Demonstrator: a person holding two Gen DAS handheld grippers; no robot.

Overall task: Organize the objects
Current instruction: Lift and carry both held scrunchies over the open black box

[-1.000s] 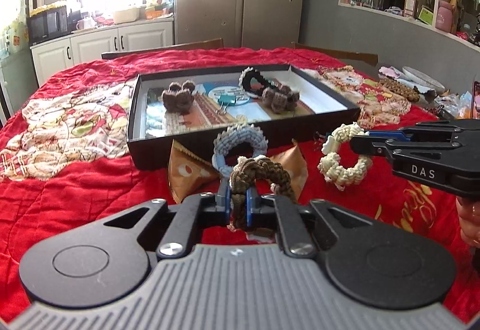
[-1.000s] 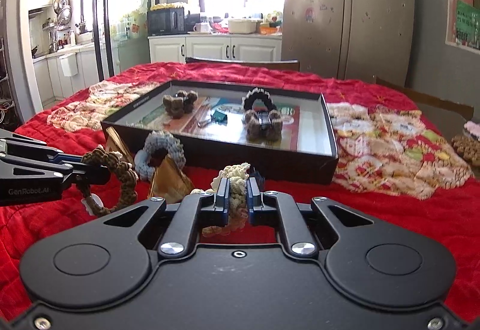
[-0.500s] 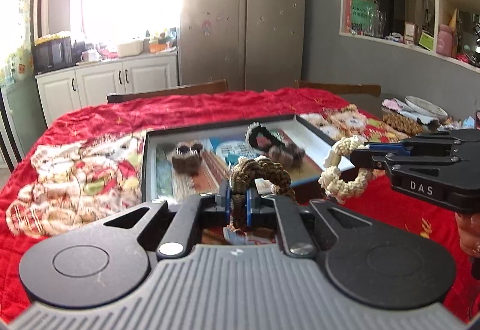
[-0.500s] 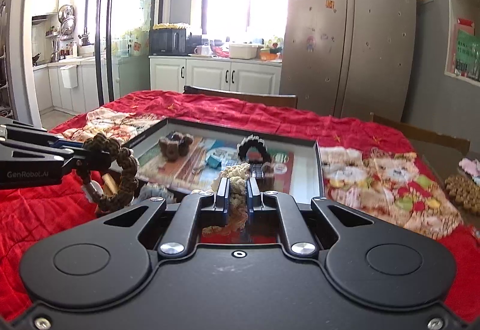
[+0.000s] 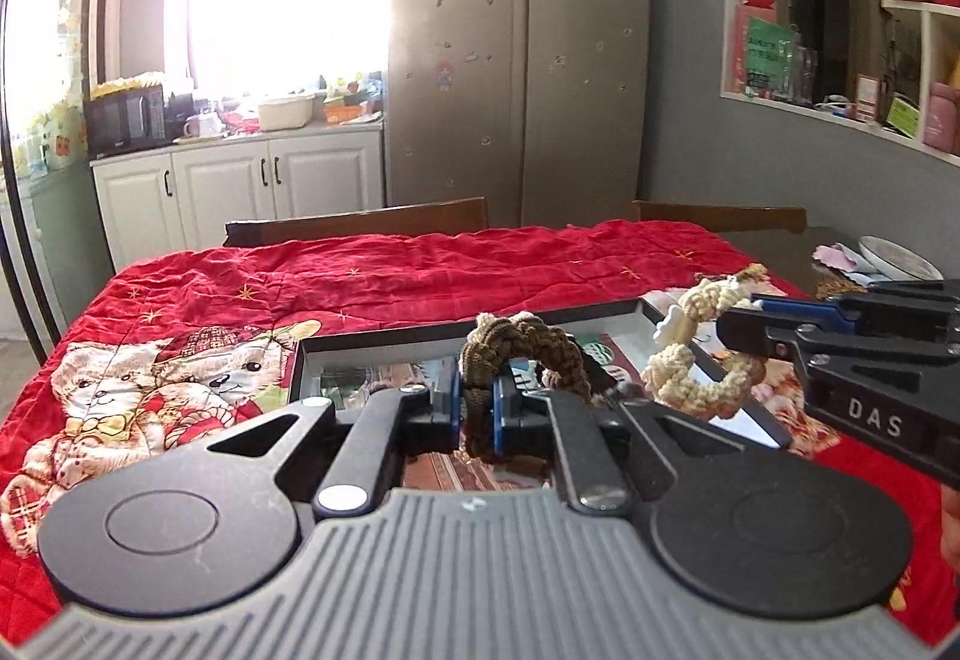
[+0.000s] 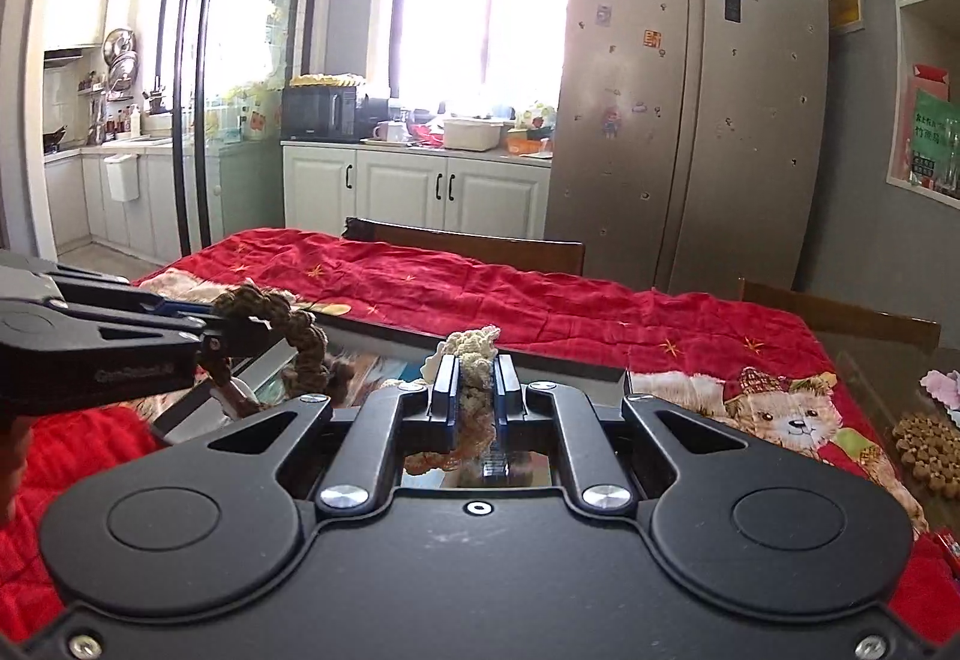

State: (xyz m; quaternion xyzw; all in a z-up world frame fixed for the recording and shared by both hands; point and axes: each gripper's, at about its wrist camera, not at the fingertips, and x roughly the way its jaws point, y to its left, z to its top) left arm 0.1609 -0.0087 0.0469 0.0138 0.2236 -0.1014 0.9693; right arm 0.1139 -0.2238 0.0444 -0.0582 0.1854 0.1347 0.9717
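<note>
the left tongs [image 5: 477,408] clench a brown braided bracelet [image 5: 528,342]. the right tongs [image 6: 477,390] clench a cream braided bracelet [image 6: 471,345]. both hang above the black tray [image 5: 384,339] on the red-quilted worktop [image 5: 360,276].

steel fridge [image 5: 519,54], white cabinets [image 5: 240,186] – red quilt [image 5: 420,270] below.
</note>
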